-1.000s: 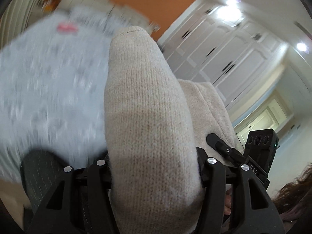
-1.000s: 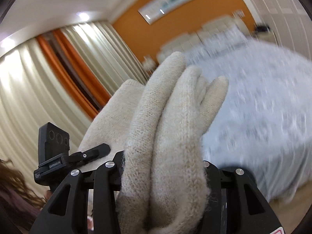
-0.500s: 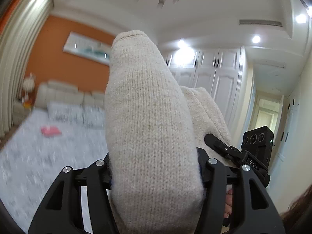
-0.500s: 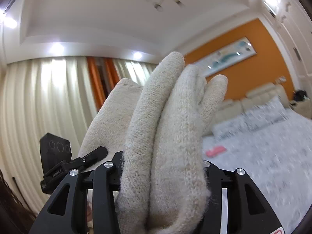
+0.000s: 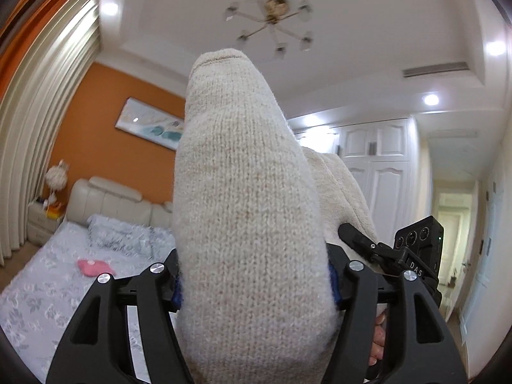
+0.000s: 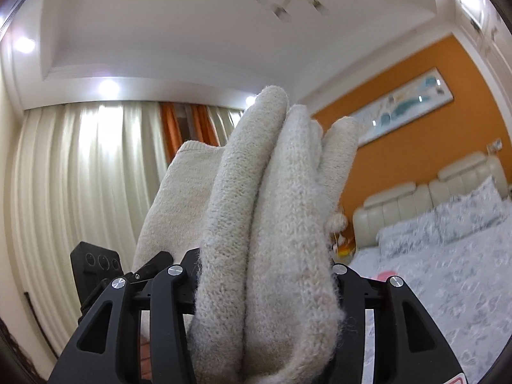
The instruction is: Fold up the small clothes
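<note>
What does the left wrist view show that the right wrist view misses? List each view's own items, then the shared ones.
Left wrist only: white wardrobe doors, a hallway, a ceiling vent, and the left hand-held gripper, jaws opening, with the cream knit garment between them.
Right wrist only: the full cream curtains and the right hand-held gripper clamping bunched folds.
Both: the garment, bed, orange wall, painting, chandelier, pink item.

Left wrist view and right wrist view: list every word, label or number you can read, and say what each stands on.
"DAS" – white letters on the black mount of the other gripper, beside the cream knit garment.
Red mark at the bottom edge of the right gripper's body – cut off, unreadable.
No other text shows.
</note>
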The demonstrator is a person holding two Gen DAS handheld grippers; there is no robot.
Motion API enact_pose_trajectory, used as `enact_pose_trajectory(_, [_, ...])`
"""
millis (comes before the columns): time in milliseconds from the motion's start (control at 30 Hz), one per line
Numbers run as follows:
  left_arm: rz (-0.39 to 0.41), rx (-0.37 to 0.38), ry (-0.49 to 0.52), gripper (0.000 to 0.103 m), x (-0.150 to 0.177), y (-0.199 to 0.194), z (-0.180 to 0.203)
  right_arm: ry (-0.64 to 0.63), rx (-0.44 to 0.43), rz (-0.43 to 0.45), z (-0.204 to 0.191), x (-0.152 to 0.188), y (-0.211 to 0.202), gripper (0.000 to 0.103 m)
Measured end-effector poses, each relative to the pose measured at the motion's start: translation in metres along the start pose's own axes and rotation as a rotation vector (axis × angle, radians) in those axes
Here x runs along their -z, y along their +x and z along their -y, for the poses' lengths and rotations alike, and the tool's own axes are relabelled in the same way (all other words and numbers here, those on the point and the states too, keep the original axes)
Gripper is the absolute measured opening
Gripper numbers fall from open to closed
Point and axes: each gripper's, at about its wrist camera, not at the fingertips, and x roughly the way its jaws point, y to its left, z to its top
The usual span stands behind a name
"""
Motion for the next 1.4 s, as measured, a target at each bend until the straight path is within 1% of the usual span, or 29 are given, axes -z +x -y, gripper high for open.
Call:
enact_pose_trajectory(100, [-0.057, -0.051, -0.080, 0.061, 0.036, 0.031, -0.059, 0.080, 0.020, -0.075, 0.056, 0.042, 0.053, 0.046])
enact_pose_trajectory(133, [-0.077, -0.066, -0.103, 0.061, 0.047, 0.038, -0.075, 0.100, 0.028, -0.092, 0.067, 0.054, 0.062, 0.046])
enact_pose_trajectory(233, [-0.194, -0.156, -0.199, 0.061, 0.111, 0.071, -0.140, 0.190, 0.091, -0.184, 0.127, 0.117, 0.104, 0.046])
enact_pose_trajectory(333, [-0.298, -0.235, -0.272, 0.061, 0.176, 0.093, -0.191, 0.292, 0.159, -0.293, 0.182, 0.192, 0.141, 0.046])
enact_pose_trajectory(400, [-0.380, -0.291, -0.337, 0.060, 0.232, 0.104, -0.227, 0.354, 0.216, -0.379, 0.220, 0.249, 0.159, 0.046])
enact_pose_trajectory(433, [-0.427, -0.326, -0.377, 0.060, 0.267, 0.108, -0.248, 0.380, 0.236, -0.418, 0.233, 0.276, 0.163, 0.046])
enact_pose_trajectory(500, [-0.501, -0.377, -0.428, 0.060, 0.317, 0.111, -0.276, 0.445, 0.291, -0.514, 0.266, 0.338, 0.169, 0.046])
enact_pose_trajectory(533, [-0.563, -0.417, -0.462, 0.060, 0.352, 0.113, -0.291, 0.477, 0.312, -0.560, 0.279, 0.363, 0.170, 0.046])
enact_pose_trajectory(600, [-0.658, -0.470, -0.507, 0.059, 0.402, 0.106, -0.307, 0.538, 0.375, -0.686, 0.306, 0.421, 0.168, 0.046])
enact_pose_trajectory(633, [-0.710, -0.496, -0.527, 0.059, 0.426, 0.104, -0.313, 0.586, 0.414, -0.771, 0.320, 0.452, 0.165, 0.046])
enact_pose_trajectory(667, [-0.774, -0.535, -0.546, 0.059, 0.451, 0.099, -0.319, 0.618, 0.445, -0.818, 0.329, 0.470, 0.161, 0.047])
enact_pose_trajectory(700, [-0.787, -0.561, -0.554, 0.063, 0.462, 0.092, -0.323, 0.650, 0.461, -0.832, 0.334, 0.482, 0.151, 0.053])
enact_pose_trajectory(733, [-0.744, -0.537, -0.578, 0.065, 0.462, 0.080, -0.323, 0.678, 0.432, -0.798, 0.336, 0.486, 0.140, 0.054])
enact_pose_trajectory(767, [-0.727, -0.534, -0.583, 0.066, 0.459, 0.074, -0.322, 0.669, 0.442, -0.752, 0.337, 0.477, 0.128, 0.059])
enact_pose_trajectory(833, [-0.705, -0.588, -0.546, 0.067, 0.436, 0.066, -0.313, 0.621, 0.516, -0.693, 0.336, 0.457, 0.114, 0.061])
enact_pose_trajectory(867, [-0.659, -0.618, -0.515, 0.067, 0.418, 0.058, -0.302, 0.591, 0.544, -0.641, 0.332, 0.443, 0.104, 0.061])
enact_pose_trajectory(933, [-0.567, -0.645, -0.476, 0.072, 0.388, 0.050, -0.288, 0.567, 0.515, -0.579, 0.325, 0.420, 0.102, 0.055])
enact_pose_trajectory(967, [-0.515, -0.644, -0.457, 0.074, 0.371, 0.050, -0.280, 0.543, 0.480, -0.557, 0.319, 0.407, 0.109, 0.047])
enact_pose_trajectory(1033, [-0.434, -0.624, -0.431, 0.087, 0.351, 0.062, -0.270, 0.504, 0.413, -0.558, 0.308, 0.395, 0.129, 0.037])
enact_pose_trajectory(1067, [-0.418, -0.594, -0.432, 0.088, 0.347, 0.074, -0.263, 0.477, 0.370, -0.571, 0.300, 0.396, 0.143, 0.026])
enact_pose_trajectory(1100, [-0.422, -0.571, -0.439, 0.089, 0.349, 0.085, -0.262, 0.456, 0.338, -0.596, 0.295, 0.403, 0.156, 0.015])
enact_pose_trajectory(1133, [-0.436, -0.559, -0.448, 0.089, 0.352, 0.096, -0.267, 0.436, 0.322, -0.643, 0.292, 0.415, 0.172, 0.011])
enact_pose_trajectory(1167, [-0.486, -0.577, -0.467, 0.089, 0.368, 0.111, -0.272, 0.429, 0.329, -0.681, 0.297, 0.427, 0.184, 0.008])
enact_pose_trajectory(1200, [-0.542, -0.597, -0.490, 0.088, 0.384, 0.119, -0.279, 0.428, 0.351, -0.723, 0.301, 0.440, 0.189, 0.008])
enact_pose_trajectory(1233, [-0.607, -0.620, -0.519, 0.085, 0.403, 0.126, -0.289, 0.435, 0.382, -0.773, 0.305, 0.457, 0.191, 0.006])
enact_pose_trajectory(1267, [-0.650, -0.653, -0.539, 0.083, 0.422, 0.127, -0.300, 0.438, 0.441, -0.833, 0.316, 0.479, 0.191, 0.000])
enact_pose_trajectory(1300, [-0.660, -0.675, -0.507, 0.079, 0.431, 0.126, -0.302, 0.451, 0.434, -0.816, 0.326, 0.491, 0.185, 0.000])
enact_pose_trajectory(1333, [-0.668, -0.673, -0.411, 0.078, 0.434, 0.124, -0.296, 0.461, 0.421, -0.788, 0.326, 0.491, 0.178, 0.000])
enact_pose_trajectory(1400, [-0.713, -0.670, -0.294, 0.079, 0.433, 0.130, -0.283, 0.444, 0.452, -0.789, 0.319, 0.477, 0.175, 0.000])
